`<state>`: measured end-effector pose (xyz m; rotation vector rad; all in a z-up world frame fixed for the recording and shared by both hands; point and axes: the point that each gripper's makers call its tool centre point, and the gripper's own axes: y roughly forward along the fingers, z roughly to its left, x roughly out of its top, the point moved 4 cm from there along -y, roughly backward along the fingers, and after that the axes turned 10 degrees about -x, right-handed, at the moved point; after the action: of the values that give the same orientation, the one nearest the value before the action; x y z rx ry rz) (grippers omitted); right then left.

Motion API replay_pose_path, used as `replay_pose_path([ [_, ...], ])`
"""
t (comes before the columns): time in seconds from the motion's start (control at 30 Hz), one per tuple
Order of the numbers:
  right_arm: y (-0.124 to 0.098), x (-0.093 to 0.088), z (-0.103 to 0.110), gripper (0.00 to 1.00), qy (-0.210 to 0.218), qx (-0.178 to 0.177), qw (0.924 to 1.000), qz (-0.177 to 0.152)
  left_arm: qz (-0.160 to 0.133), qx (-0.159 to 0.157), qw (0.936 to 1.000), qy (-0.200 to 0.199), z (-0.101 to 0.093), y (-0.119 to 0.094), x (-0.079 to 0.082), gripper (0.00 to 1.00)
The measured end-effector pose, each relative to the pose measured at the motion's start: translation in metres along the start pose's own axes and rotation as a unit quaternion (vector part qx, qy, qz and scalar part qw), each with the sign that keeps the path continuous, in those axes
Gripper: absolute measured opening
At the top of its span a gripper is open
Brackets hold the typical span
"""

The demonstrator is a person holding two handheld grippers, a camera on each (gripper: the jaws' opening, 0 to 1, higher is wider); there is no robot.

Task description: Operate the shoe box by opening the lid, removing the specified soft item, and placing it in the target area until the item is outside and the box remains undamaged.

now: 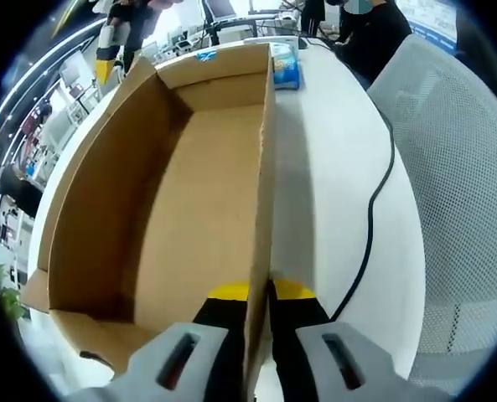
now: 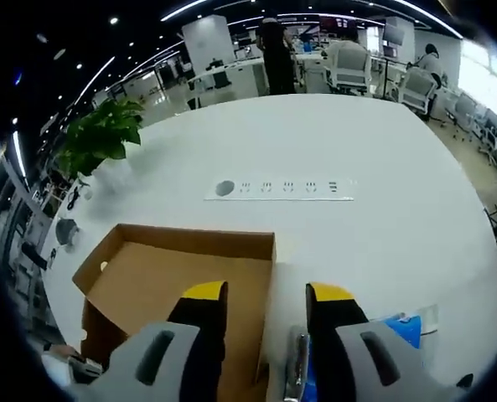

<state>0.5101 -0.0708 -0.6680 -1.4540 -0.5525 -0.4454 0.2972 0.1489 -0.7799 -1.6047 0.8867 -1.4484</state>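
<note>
Box: an open cardboard box [image 1: 189,193] is seen on a white table [image 1: 332,167], its bare brown inside exposed in the left gripper view. No soft item can be made out inside it.
Left gripper: the left gripper [image 1: 261,293] is pinched on the box's right wall, one yellow-tipped jaw inside the box and one outside, both pressed to the cardboard edge.
Right gripper: the right gripper [image 2: 265,295] is held spread, with a clear gap between its jaws; one jaw is over the box [image 2: 177,280], the other over the table [image 2: 332,151] just beside the box wall. Nothing is held between them.
Packet: a blue-and-white packet [image 1: 285,67] is seen touching the box's far outer corner; a blue object [image 2: 403,328] is partly hidden by the right jaw.
Cable: a black cable [image 1: 374,209] is laid across the table beside the box.
Sockets: a socket strip [image 2: 282,188] is set into the tabletop, well beyond the box.
Plant: a green plant [image 2: 101,138] stands at the table's edge.
Chair: a grey mesh chair [image 1: 466,184] is beside the table.
</note>
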Motion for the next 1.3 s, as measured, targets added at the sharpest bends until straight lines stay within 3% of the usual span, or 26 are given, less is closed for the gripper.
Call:
replay_pose_path([
  [0.33,0.017,0.008,-0.003,0.3,-0.003,-0.01,0.9999,0.002,-0.002,0.001,1.0,0.004,0.0,0.0,0.001,0.06],
  [0.5,0.046,0.018,-0.012,0.3,-0.009,-0.017,0.9998,0.011,-0.003,0.0,1.0,0.007,-0.001,0.0,0.001,0.06],
  [0.87,0.075,0.004,-0.014,0.25,-0.017,-0.017,0.9987,0.044,-0.003,0.0,1.0,0.006,0.0,0.0,0.001,0.06],
  [1.3,0.075,-0.014,-0.013,0.0,-0.004,-0.019,0.9977,0.065,-0.002,0.001,1.0,0.002,-0.001,0.0,0.0,0.06],
])
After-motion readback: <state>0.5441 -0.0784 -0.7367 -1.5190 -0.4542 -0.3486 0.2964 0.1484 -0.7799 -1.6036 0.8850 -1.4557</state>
